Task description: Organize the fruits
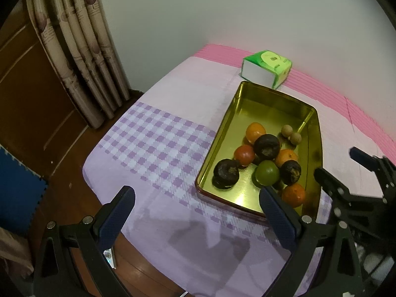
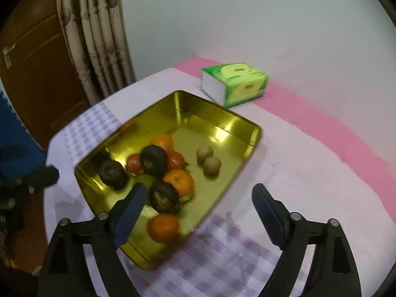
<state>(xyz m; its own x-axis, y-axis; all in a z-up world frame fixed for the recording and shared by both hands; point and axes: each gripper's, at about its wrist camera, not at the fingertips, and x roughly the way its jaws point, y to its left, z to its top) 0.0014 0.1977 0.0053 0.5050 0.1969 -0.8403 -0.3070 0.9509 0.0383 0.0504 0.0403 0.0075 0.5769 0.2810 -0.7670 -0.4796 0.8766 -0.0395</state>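
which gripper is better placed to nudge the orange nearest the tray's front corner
Probably the right gripper: its open jaws hang just over that orange in the tray. The left gripper, also open, sits mostly over the cloth.

A pale wall [image 1: 222,7] is filling the upper frame, patterned curtains [image 1: 81,49] are hanging upper left (beside a brown wooden door [image 1: 29,86]), blue foam matting [image 1: 17,190] lying lower left.

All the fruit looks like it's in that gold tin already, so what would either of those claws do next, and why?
Probably lift the right gripper clear of the gold tin. Its jaws stand open with nothing between them, the orange fruit lies in the tin just beneath, and no fruit shows on the cloth. The left gripper is open and empty too.
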